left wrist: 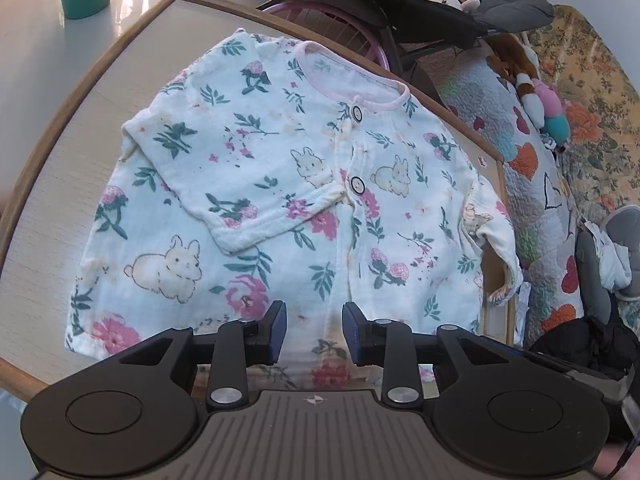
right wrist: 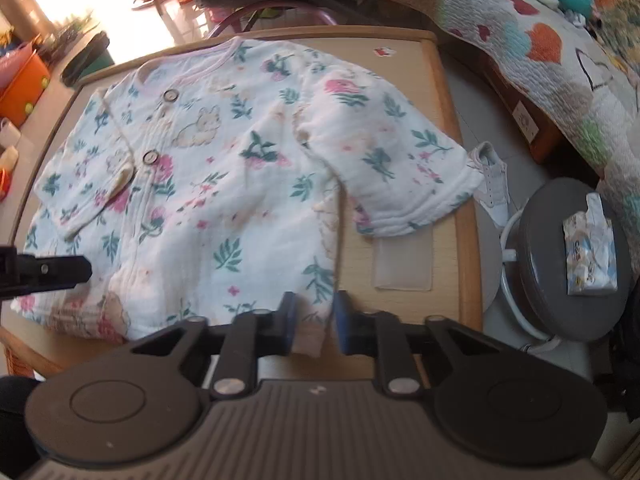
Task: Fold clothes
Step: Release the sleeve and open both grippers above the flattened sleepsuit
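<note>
A small white cotton baby top with bunnies and pink flowers (left wrist: 280, 184) is lying flat on the pale wooden table (left wrist: 60, 184), one sleeve already folded across its front. The left gripper (left wrist: 314, 330) is hanging over the bottom hem with its jaws partly apart and nothing between them. The right gripper (right wrist: 314, 328) is sitting narrow around the hem's corner, though I cannot tell if it is pinching it; next, I think, the other sleeve (right wrist: 400, 168) needs folding in.

shirt (left wrist: 256, 184): soft crinkled cloth, matt
desk (right wrist: 448, 184): pale wood-look top, smooth, wood rim
quilt (left wrist: 532, 184): stitched cloth
buttons (left wrist: 357, 113): glossy
</note>
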The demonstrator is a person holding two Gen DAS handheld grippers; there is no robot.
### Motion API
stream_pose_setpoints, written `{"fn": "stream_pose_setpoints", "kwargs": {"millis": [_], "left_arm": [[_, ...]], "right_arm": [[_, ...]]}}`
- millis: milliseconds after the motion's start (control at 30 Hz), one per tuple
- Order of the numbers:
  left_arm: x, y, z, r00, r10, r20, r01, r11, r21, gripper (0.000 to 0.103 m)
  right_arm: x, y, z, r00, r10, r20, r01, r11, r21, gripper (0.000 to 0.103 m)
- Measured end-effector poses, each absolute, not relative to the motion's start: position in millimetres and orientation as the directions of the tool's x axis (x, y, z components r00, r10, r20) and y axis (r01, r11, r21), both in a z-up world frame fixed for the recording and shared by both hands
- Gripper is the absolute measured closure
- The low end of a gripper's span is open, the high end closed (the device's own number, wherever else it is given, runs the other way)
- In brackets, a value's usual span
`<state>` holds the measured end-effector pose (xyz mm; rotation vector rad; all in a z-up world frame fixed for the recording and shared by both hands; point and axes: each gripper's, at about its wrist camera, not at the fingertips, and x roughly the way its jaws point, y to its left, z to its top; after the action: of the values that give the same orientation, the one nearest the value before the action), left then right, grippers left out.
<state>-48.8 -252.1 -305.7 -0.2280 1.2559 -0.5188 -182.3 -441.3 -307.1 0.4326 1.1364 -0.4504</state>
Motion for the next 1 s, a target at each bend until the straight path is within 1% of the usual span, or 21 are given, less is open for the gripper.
{"fn": "stream_pose_setpoints", "kwargs": {"millis": [33,300,400,433,567,733,833,867,900,1000], "left_arm": [[-49.6,-253.4,-304.9,0.21,-0.493,-0.844,0.245,0.863,-0.443,0.067],[-56.3,-269.5,-304.5,0.166,-0.53,-0.831,0.251,0.838,-0.484,0.062],[-57.6,-274.4,-312.0,0.145,-0.539,-0.83,0.223,0.835,-0.503,0.061],[-58.1,-275.6,-314.5,0.14,-0.538,-0.831,0.213,0.836,-0.505,0.061],[-59.6,-280.1,-318.4,0.148,-0.526,-0.837,0.206,0.845,-0.494,0.062],[-62.1,-287.5,-315.4,0.146,-0.558,-0.817,0.23,0.822,-0.52,0.067],[-65.0,-294.3,-316.8,0.133,-0.557,-0.82,0.238,0.821,-0.519,0.067],[-66.0,-296.3,-317.9,0.128,-0.555,-0.822,0.24,0.821,-0.517,0.068],[-67.2,-297.8,-319.7,0.125,-0.55,-0.826,0.24,0.824,-0.512,0.077],[-69.2,-299.9,-323.2,0.132,-0.534,-0.835,0.244,0.834,-0.495,0.094]], "right_arm": [[-182.4,-439.1,-306.4,0.348,-0.119,-0.93,0.539,0.837,0.094,0.1],[-194.9,-434.4,-285.6,0.283,-0.179,-0.942,0.47,0.882,-0.026,0.101],[-194.9,-437.6,-287.2,0.282,-0.176,-0.943,0.488,0.873,-0.018,0.1],[-195.1,-439.0,-289.1,0.278,-0.169,-0.946,0.496,0.868,-0.009,0.099],[-200.8,-439.1,-287.3,0.296,-0.158,-0.942,0.512,0.859,0.017,0.097],[-206.0,-433.8,-283.1,0.305,-0.167,-0.938,0.52,0.854,0.017,0.096],[-208.5,-433.3,-283.9,0.313,-0.155,-0.937,0.538,0.842,0.041,0.095],[-209.5,-432.7,-283.9,0.316,-0.151,-0.937,0.542,0.839,0.047,0.095],[-210.4,-432.1,-283.8,0.318,-0.15,-0.936,0.545,0.837,0.051,0.095],[-212.5,-430.2,-283.2,0.318,-0.156,-0.935,0.551,0.833,0.048,0.095]]}}
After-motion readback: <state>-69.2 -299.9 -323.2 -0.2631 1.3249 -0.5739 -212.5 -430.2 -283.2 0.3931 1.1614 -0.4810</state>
